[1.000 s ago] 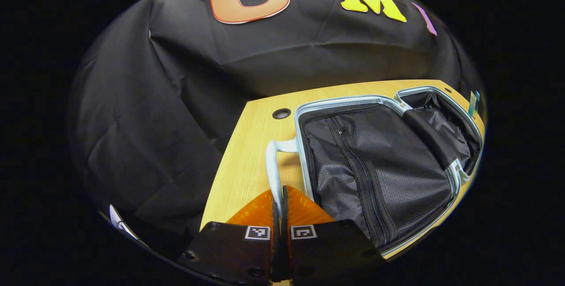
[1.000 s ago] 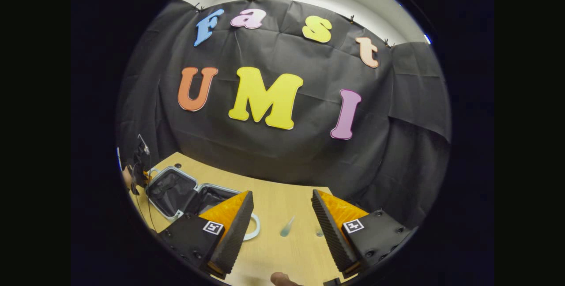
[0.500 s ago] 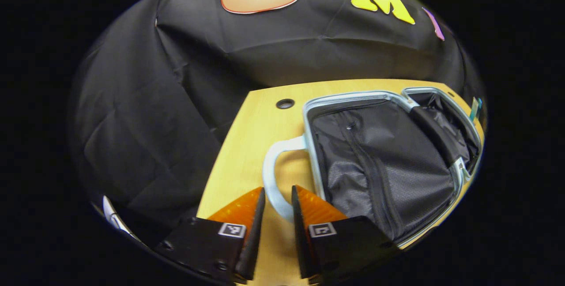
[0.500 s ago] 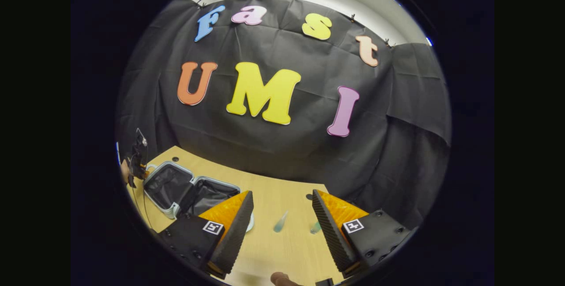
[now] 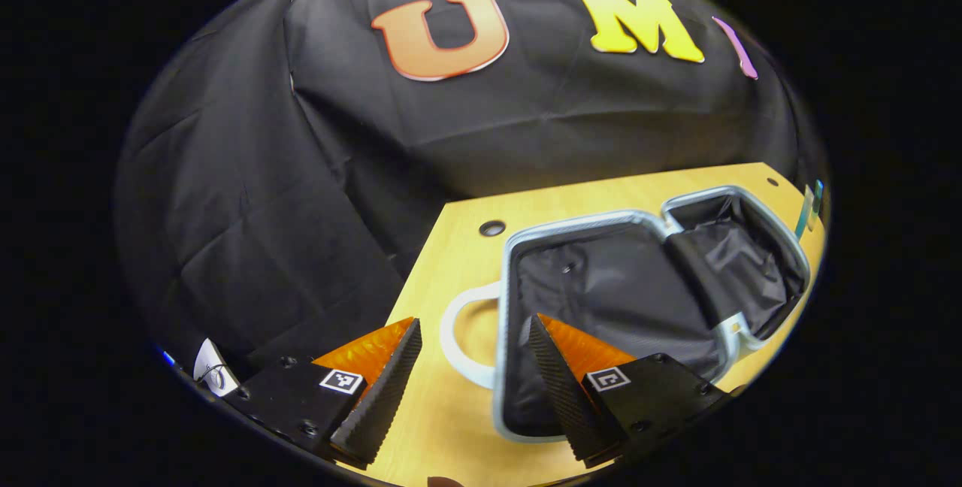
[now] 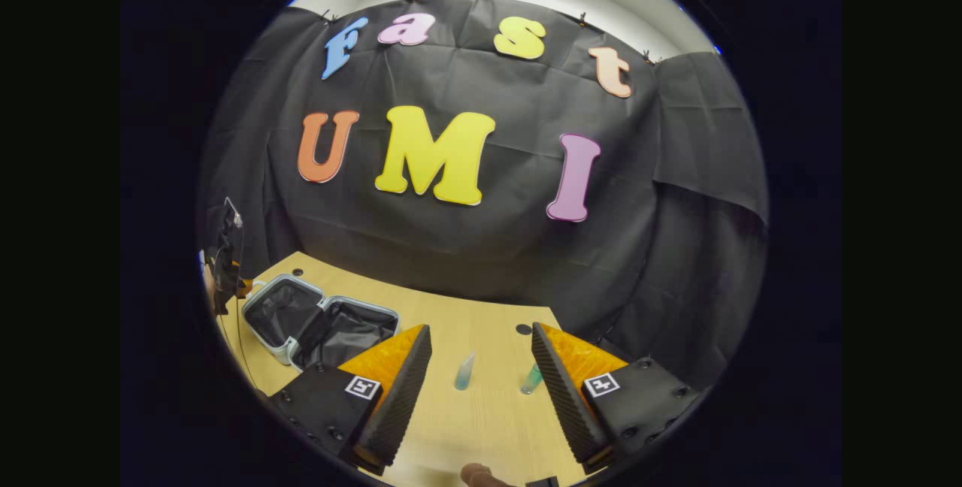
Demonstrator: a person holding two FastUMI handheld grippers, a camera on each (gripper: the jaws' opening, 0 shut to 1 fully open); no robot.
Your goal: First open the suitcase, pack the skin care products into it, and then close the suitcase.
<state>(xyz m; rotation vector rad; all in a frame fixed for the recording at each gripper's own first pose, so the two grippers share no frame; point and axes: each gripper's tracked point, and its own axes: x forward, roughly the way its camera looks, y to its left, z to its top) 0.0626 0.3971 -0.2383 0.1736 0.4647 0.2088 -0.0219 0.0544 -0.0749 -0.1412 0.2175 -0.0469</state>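
Note:
The light blue suitcase [image 5: 573,223] lies open and flat on the wooden table, both black-lined halves showing. Its pale handle [image 5: 456,337] lies on the table just beyond my left gripper [image 5: 473,378], which is open and holds nothing. In the right gripper view the suitcase [image 6: 260,293] sits at the far left. Two small bluish-green skin care tubes [image 6: 464,371] [image 6: 532,379] lie on the table ahead of my right gripper [image 6: 479,389], which is open and empty above them. In the left gripper view the tubes [image 5: 810,205] show small past the suitcase's far half.
The wooden table [image 5: 451,261] ends at black cloth on the left and at the back. A round cable hole [image 5: 492,228] sits near the suitcase corner. The other gripper [image 6: 225,261] shows at the left edge of the right gripper view.
My left gripper has opened, let go of the suitcase handle and drawn back from it. The right gripper has drifted a little, and the two tubes now sit higher between its fingers.

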